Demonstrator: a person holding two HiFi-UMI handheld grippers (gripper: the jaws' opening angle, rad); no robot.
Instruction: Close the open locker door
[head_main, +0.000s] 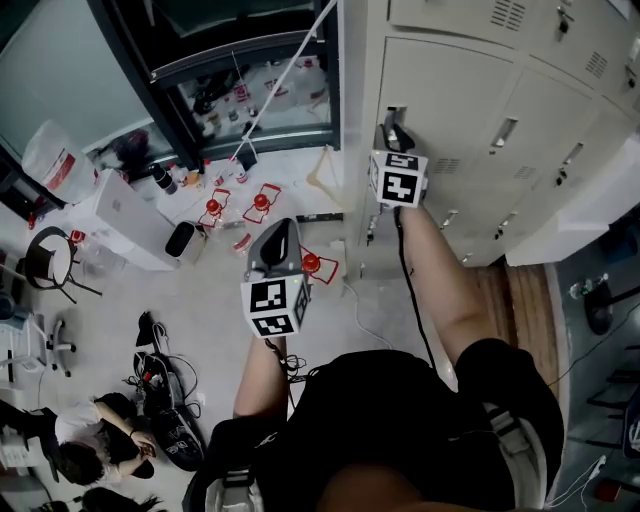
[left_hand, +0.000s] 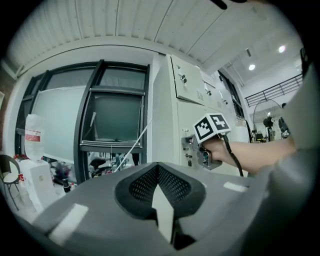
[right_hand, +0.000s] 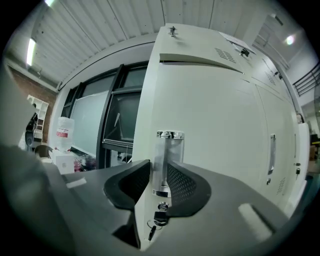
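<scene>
The right gripper (head_main: 392, 130) works at the locker door (head_main: 455, 105), which stands at 1 o'clock from the person in the head view. Its jaws pinch the upright metal handle (right_hand: 169, 160) at the door's 9 o'clock edge, and a key (right_hand: 152, 231) hangs at 6 o'clock below it. The left gripper (left_hand: 160, 172) is pressed together on nothing, well apart from the locker at 11 o'clock. The door is probably thin sheet steel: light, stiff and free-swinging (the polished handle looks slippery). Mid-handle seems the best hold, pushing squarely. How far ajar the door stands cannot be told.
</scene>
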